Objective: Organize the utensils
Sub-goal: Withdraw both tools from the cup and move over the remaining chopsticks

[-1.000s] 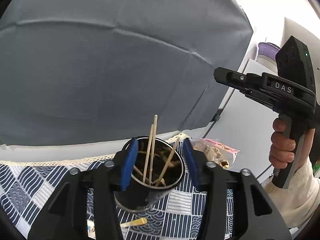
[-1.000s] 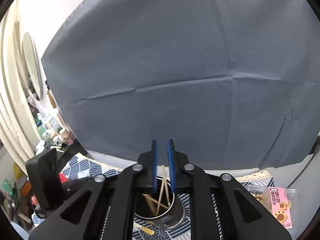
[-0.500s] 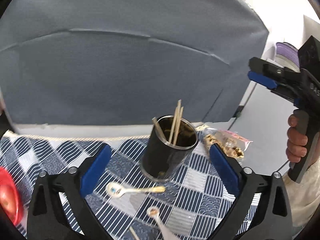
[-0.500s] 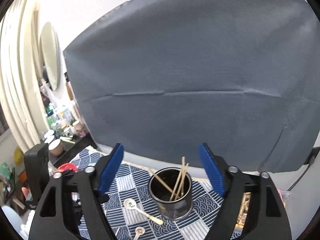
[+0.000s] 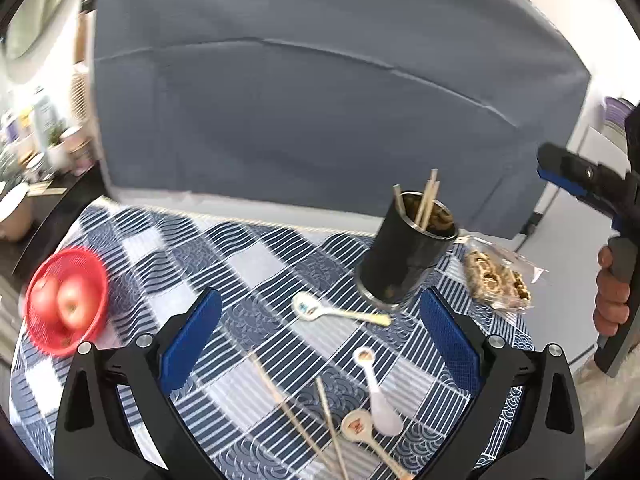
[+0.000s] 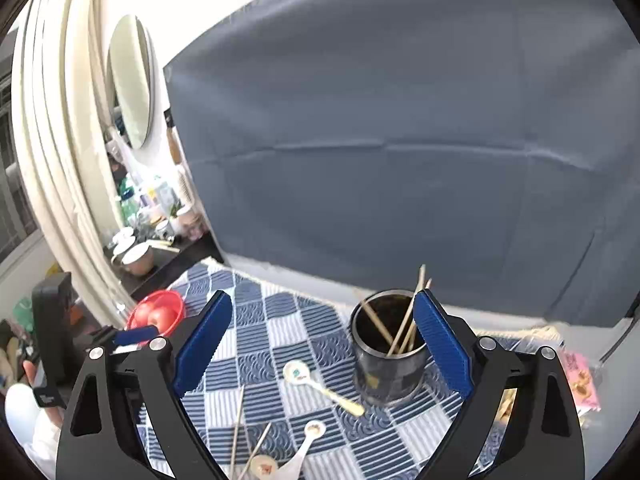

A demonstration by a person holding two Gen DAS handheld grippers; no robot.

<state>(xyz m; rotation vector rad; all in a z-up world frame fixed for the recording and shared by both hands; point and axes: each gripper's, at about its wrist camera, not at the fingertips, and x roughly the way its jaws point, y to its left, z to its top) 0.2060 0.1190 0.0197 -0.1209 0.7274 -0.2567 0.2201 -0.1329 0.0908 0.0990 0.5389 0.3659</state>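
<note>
Chopsticks (image 5: 296,408) and spoons lie loose on the blue-and-white checked tablecloth (image 5: 248,264) nearest the cameras: two bare sticks side by side, a white spoon (image 5: 378,396) just beside them, and a second spoon with a patterned bowl (image 5: 356,426) touching the white one's bowl. A little farther in, a third spoon with a gold handle (image 5: 340,312) lies flat, its handle tip close to the base of the dark metal cup (image 5: 404,260). That cup stands upright on the cloth with three chopsticks (image 6: 404,320) leaning inside it, tips above the rim.

Beyond the cup to the right, a clear packet of snacks (image 5: 496,276) rests near the cloth's edge. On the far left of the cloth sits a red basket (image 5: 66,300) with two apples in it. Behind the table hangs a creased grey sheet (image 6: 400,140) — to its left are a round mirror (image 6: 132,80), pale curtains and a cluttered shelf of jars and bowls.

The left gripper (image 5: 320,344) hovers above the loose utensils with its blue pads spread wide, holding and touching nothing. The right gripper (image 6: 324,348) is likewise spread wide and empty — in its own view the right pad overlaps the cup's rim, though whether it touches cannot be told.
</note>
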